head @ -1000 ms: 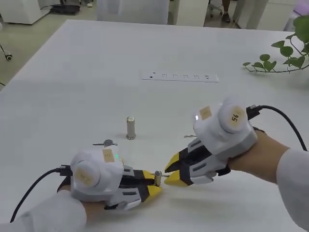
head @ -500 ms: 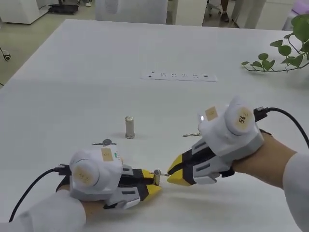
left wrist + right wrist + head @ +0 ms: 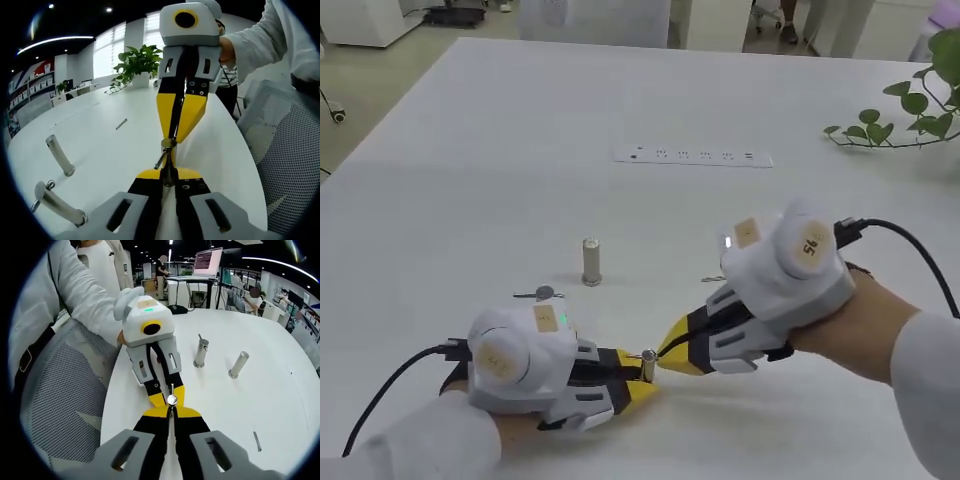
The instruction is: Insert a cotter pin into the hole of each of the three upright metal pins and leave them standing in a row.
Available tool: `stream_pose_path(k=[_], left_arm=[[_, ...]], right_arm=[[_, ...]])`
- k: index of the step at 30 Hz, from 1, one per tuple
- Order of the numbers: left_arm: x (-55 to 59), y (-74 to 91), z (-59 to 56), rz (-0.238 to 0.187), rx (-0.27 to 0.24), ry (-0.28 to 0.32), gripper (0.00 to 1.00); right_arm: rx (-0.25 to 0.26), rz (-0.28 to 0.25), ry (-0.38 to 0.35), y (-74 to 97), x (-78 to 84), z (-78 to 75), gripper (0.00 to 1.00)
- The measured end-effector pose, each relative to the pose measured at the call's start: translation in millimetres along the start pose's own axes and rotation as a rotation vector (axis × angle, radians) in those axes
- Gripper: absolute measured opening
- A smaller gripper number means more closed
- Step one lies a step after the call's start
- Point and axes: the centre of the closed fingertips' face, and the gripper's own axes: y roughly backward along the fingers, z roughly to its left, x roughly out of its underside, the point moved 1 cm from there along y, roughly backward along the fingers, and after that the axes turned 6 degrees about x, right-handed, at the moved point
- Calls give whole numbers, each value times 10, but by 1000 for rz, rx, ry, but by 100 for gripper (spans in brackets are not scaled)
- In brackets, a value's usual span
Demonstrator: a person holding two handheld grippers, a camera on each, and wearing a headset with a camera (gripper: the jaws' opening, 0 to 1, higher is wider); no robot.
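My left gripper is shut on a short metal pin that stands upright on the white table. My right gripper is shut on a thin cotter pin, whose tip is at the head of that pin. A bare metal pin stands further back. A third pin, with a cotter pin through it, stands just behind my left gripper.
A loose cotter pin lies on the table behind my right gripper. A white power strip lies mid-table. A leafy plant is at the far right edge. A mesh chair is beside the table.
My right gripper has edged left with the cotter pin, closing onto the head of the held pin. The left gripper and the other pins have stayed put.
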Motion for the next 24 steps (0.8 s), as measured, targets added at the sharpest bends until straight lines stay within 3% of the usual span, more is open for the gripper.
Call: stream_pose_path(k=[5,13,24], left_arm=[[-3,-1,0,-1,0,1,6],[-4,2,2,-1,2,19,8],[4,84,11,-5,-11,69,32]], right_arm=[[-7,8,-9,-12,12,-2,6],[11,2,-42,6,28,-24,15],[24,-5,-74,44,79,-23,20]])
